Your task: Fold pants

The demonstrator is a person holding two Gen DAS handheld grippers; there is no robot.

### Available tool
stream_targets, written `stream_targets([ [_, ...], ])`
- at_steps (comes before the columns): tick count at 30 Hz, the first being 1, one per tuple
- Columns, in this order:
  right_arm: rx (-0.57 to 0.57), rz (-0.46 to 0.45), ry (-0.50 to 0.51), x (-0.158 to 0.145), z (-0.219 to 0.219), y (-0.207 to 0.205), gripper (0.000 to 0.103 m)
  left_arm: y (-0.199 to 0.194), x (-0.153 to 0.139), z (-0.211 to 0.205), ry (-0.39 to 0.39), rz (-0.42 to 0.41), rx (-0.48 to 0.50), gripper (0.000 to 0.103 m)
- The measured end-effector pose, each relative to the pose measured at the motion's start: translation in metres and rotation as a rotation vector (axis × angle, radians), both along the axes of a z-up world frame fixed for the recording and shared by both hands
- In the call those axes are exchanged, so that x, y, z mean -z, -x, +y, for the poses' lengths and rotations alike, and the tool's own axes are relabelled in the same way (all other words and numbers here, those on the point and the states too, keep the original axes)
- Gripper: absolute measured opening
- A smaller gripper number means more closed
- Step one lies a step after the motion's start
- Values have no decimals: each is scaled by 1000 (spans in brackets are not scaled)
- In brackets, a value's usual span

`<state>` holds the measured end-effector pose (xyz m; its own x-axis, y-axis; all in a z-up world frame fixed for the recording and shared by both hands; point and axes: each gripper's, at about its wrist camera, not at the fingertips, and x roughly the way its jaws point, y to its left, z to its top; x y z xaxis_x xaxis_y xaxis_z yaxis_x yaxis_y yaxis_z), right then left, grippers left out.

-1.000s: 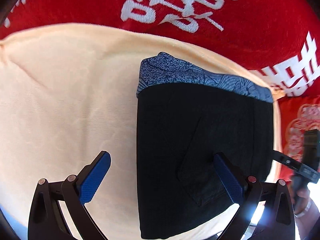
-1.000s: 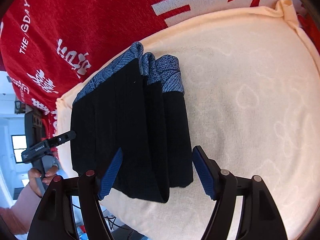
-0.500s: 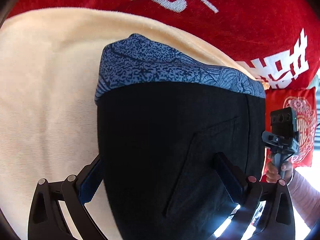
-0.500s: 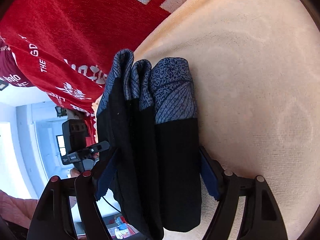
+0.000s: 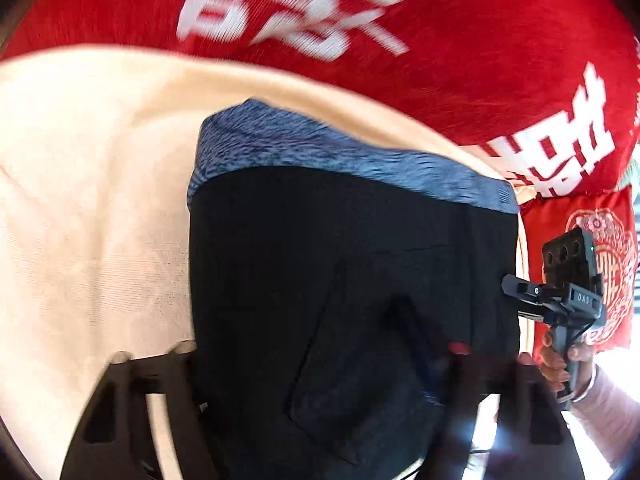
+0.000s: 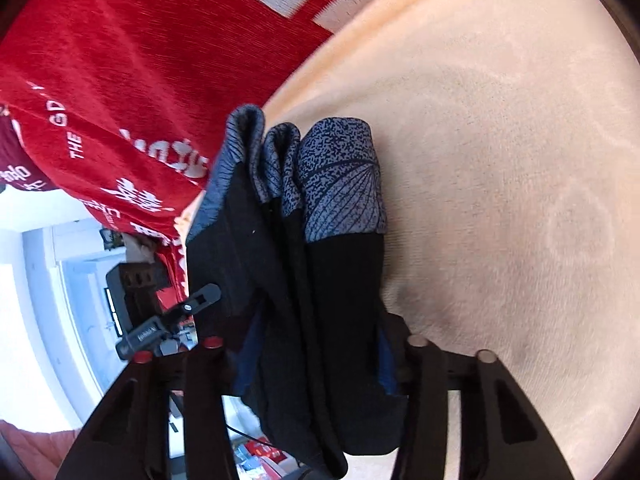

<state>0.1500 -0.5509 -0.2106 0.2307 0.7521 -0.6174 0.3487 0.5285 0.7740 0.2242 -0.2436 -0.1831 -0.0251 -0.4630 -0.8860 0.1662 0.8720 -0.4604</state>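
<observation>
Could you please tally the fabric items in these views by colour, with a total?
Black with blue-grey patterned band: 1, the folded pants
Cream: 1, the cloth under them
Red with white lettering: 1, the blanket
Total: 3

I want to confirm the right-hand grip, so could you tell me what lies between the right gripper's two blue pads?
The folded black pants fill the gap of the right gripper, whose jaws have just been closing; its blue pads press the stacked layers, seen in the right wrist view.
</observation>
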Motion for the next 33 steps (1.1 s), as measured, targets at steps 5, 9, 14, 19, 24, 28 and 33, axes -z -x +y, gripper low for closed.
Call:
stream_targets([
  [5,-8,-36,-36,-20,4,8,42,19,-26,0,-25,-30,-42,60],
  [9,-34,-46,-52,-39,9,23,42,35,-45,8,-28,-31,-54,60],
  [14,-17,-54,-46,-63,27,57,42,64,-64,28,-17,-22,-33,60],
  [19,53,-24,-74,-66,54,104,42,93,-75,53,-38,-20,27,60],
  [24,84,7,-56,-47,79,134,42,112,-56,83,-55,2,51,60],
  [28,53,69,55,-22,89,138,57,118,-19,96,-119,42,14,85],
  [33,77,86,154,-31,85,153,65,125,-26,112,-168,-12,-2,89],
])
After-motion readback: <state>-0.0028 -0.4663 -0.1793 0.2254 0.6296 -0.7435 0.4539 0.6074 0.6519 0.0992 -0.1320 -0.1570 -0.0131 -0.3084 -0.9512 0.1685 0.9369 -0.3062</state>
